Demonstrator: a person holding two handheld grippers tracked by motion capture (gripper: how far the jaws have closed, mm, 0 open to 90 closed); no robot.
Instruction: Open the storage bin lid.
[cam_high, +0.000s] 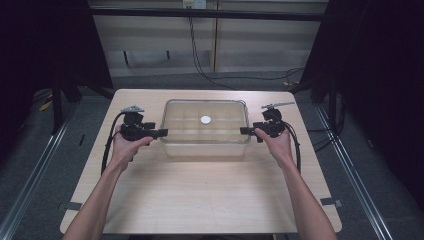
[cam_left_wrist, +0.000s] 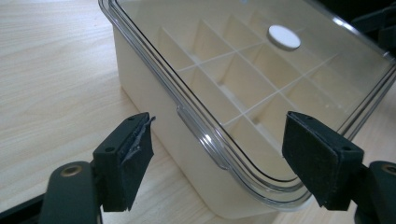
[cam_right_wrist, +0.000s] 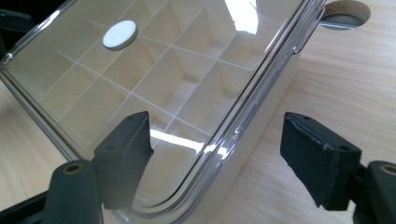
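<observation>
A cream box (cam_high: 205, 142) with a clear lid (cam_high: 205, 112) stands at the middle of the table, far half. Inside are several divided compartments (cam_left_wrist: 243, 70). A white round disc (cam_high: 206, 119) sits at the lid's centre. My left gripper (cam_high: 162, 133) is at the box's left end, open, and its pads (cam_left_wrist: 135, 154) stand either side of the lid's rim and small tab (cam_left_wrist: 196, 133) without touching. My right gripper (cam_high: 243, 131) is open at the right end. The rim (cam_right_wrist: 233, 130) runs between its pads (cam_right_wrist: 313, 154), and I see no contact there.
The wooden table (cam_high: 200, 200) has bare room in front of the box, where the person's forearms lie. A round hole (cam_right_wrist: 345, 11) in the tabletop is near the box's far corner. Cables (cam_high: 200, 55) hang behind the table. Dark curtains flank both sides.
</observation>
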